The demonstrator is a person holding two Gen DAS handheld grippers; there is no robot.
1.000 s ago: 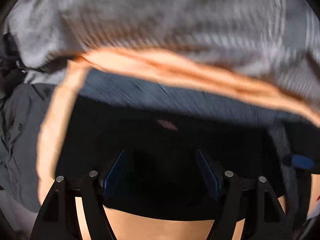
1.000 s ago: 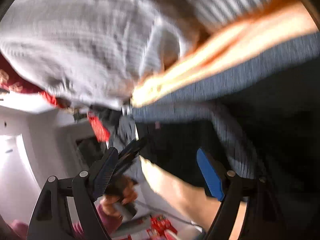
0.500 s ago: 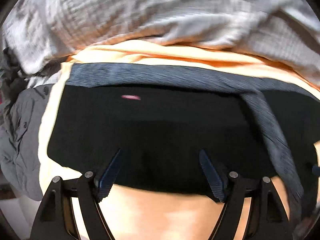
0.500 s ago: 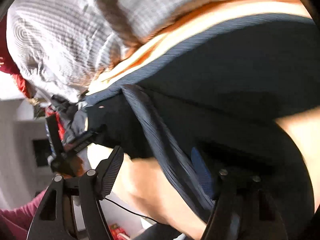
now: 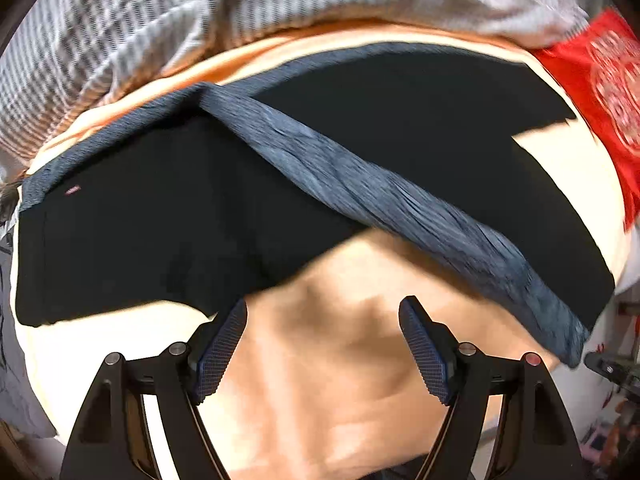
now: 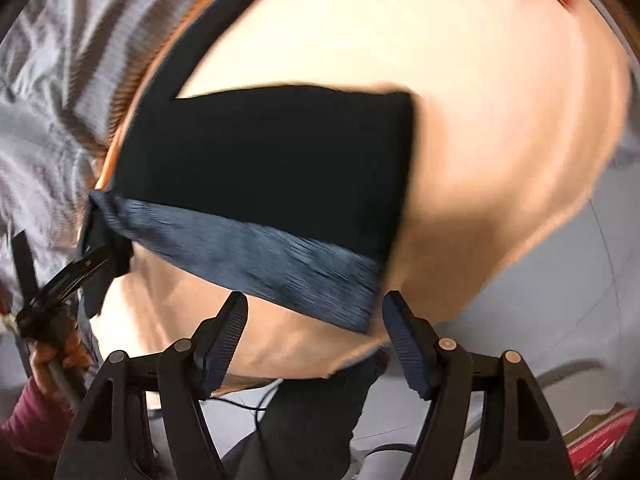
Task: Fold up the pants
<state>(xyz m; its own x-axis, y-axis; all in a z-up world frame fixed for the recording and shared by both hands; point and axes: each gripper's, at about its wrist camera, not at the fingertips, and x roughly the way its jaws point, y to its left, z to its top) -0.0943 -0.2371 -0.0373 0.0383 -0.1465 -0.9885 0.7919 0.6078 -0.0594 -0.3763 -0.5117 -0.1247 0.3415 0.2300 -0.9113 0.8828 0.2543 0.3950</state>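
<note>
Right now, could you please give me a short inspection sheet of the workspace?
Surface: peach-coloured cover, creased, partly bare.
Job's things: black pants lying flat, blue-grey waistband folded diagonally across them.
Clutter: grey checked fabric and red patterned cloth behind.
Grippers: left gripper and right gripper open, nothing between the jaws.
Cables: thin dark cable below the surface edge.
Surroundings: a hand holding the left gripper.

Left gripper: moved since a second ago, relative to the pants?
Yes. The left gripper has drawn back off the black pants: earlier its open fingers hung over black cloth, now over the bare peach sheet beside the pants' edge.
</note>
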